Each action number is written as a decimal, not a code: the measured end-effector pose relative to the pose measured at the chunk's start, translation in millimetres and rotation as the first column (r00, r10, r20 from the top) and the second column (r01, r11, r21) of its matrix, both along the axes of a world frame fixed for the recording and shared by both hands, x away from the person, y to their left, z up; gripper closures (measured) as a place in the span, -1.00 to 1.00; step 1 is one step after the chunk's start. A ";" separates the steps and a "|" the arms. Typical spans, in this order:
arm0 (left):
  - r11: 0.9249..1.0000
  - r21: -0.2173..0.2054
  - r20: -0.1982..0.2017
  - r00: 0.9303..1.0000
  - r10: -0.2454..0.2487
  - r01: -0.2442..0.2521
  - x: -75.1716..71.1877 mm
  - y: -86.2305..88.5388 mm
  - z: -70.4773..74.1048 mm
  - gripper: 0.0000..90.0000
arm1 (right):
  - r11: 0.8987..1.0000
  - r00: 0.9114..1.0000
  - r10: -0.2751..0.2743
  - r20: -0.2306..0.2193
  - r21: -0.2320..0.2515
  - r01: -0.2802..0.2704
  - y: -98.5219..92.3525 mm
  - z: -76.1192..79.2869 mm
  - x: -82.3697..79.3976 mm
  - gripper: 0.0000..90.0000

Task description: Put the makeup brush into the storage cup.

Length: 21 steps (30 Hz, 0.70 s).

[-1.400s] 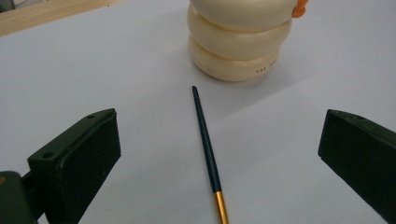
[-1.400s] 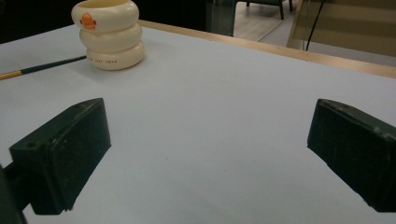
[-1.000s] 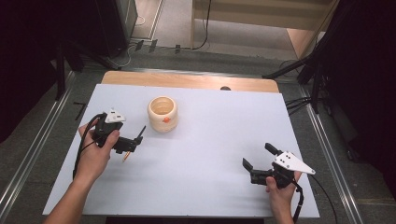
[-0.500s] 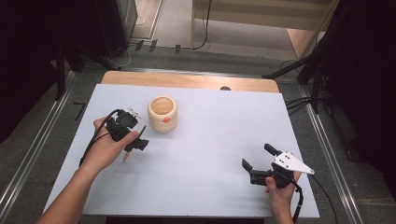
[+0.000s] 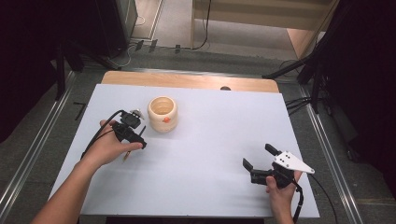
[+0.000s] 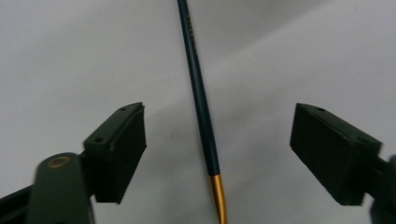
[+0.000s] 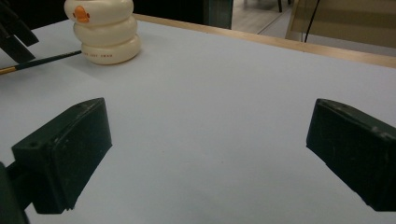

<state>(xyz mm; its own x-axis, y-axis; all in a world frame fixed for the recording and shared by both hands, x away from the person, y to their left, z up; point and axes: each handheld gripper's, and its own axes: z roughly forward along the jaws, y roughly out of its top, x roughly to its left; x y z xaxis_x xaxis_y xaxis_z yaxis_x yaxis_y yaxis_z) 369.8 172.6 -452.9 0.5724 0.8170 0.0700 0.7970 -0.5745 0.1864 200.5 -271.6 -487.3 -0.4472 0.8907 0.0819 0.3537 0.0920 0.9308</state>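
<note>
A thin dark-teal brush (image 6: 201, 102) with a gold ferrule lies flat on the white table, just left of a cream ringed pot (image 5: 163, 113) that bears an orange mark. My left gripper (image 5: 135, 140) points down over the brush. Its jaws have just been closing, and the handle lies between them (image 6: 219, 126) with clear gaps on both sides, so neither pad touches it. My right gripper (image 5: 258, 156) rests near the front right of the table, open and holding nothing (image 7: 210, 140). From there the pot (image 7: 103, 30) and the brush (image 7: 42, 60) show far off.
The white sheet (image 5: 215, 121) covers a wooden table whose bare strip (image 5: 187, 80) runs along the back edge. Dark stands and cables surround the table on the floor. A cable trails from each gripper.
My left hand has moved right and down over the brush, close beside the pot, and its jaws stand narrower. The right gripper has stayed put.
</note>
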 end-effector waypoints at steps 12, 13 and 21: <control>0.999 0.041 -0.090 0.996 0.016 -0.013 4.5 2.1 -9.6 0.22 | 1.000 1.000 0.000 -0.006 -0.003 0.000 0.4 -1.3 0.7 -0.99; 0.999 0.043 -0.096 0.995 0.018 -0.014 4.7 2.1 -10.9 0.24 | 1.000 1.000 -0.001 -0.008 -0.001 0.001 0.6 -1.4 0.6 -0.99; 0.998 0.056 -0.130 0.991 0.019 -0.012 8.9 1.6 -10.6 0.60 | 1.000 1.000 -0.005 -0.013 -0.004 0.005 0.9 -3.6 1.7 -0.99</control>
